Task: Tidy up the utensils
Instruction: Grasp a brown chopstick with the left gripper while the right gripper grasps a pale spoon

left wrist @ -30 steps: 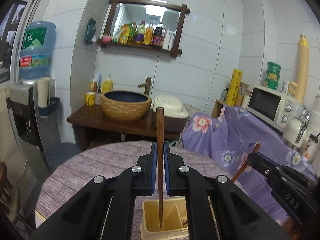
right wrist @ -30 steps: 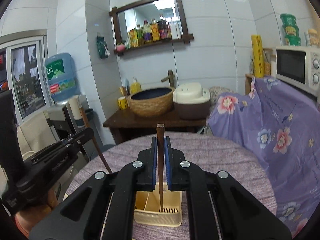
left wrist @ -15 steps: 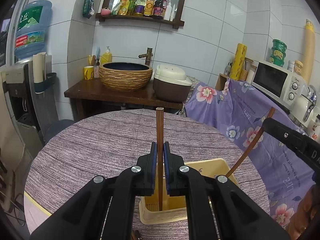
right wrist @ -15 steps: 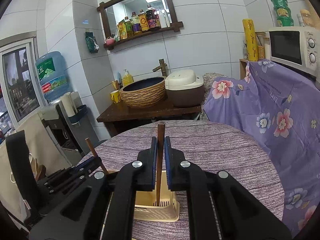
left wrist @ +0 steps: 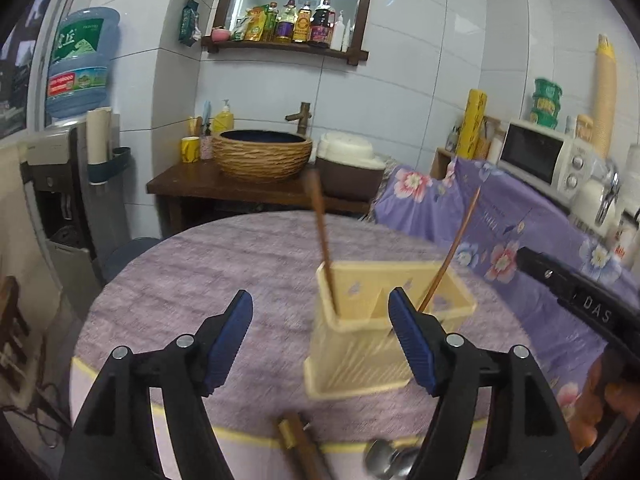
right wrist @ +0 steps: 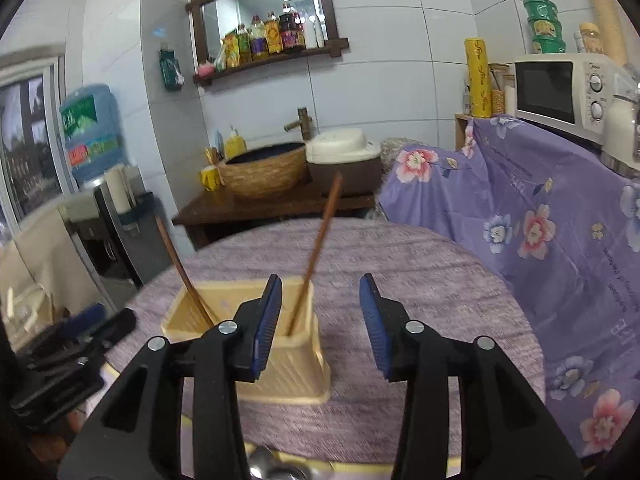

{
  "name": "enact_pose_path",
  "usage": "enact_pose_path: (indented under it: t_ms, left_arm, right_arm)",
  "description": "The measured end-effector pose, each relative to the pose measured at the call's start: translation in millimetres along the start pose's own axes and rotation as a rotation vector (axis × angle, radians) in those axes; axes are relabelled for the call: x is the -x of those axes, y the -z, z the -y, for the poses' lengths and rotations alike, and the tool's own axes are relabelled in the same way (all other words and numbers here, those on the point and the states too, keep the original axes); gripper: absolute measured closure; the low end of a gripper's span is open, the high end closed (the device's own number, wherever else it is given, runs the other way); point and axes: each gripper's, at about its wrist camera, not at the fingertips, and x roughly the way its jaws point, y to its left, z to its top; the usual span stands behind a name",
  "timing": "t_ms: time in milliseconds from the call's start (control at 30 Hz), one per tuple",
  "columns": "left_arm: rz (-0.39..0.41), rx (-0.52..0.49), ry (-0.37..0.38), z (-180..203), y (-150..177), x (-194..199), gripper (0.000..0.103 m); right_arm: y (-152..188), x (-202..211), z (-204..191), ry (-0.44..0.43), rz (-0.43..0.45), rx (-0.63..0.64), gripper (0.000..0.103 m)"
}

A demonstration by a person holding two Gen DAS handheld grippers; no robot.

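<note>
Both chopsticks have left the pads that clamped them a second ago. From the left wrist, the left gripper (left wrist: 320,340) is opening with nothing between its pads; the left chopstick (left wrist: 322,248) leans in the cream utensil holder (left wrist: 360,360) on the purple bench (left wrist: 200,288). From the right wrist, the right gripper (right wrist: 320,320) is opening, empty; the right chopstick (right wrist: 316,256) leans in the holder's right compartment.

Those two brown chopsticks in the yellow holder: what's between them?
In the left wrist view, a divider wall of the yellow holder stands between the left chopstick and the right chopstick; each leans in its own compartment.
</note>
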Motion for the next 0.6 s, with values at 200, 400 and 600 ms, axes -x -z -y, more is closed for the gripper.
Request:
enact_pose_path:
  t_ms: [200, 400, 600]
  left_arm:
    - [-0.160, 0.005, -0.072, -28, 69, 0, 0.044]
    - [-0.310, 0.042, -0.066, -43, 120, -8, 0.055]
    - [-0.335, 0.010, -0.061, -31, 142, -6, 0.055]
  right_arm:
    - [75, -3, 8, 0.083, -0.155, 0.022, 0.061]
    - [136, -6, 8, 0.111, -0.301, 0.008, 0.061]
    - [176, -2, -14, 0.117, -0.352, 0.060, 0.061]
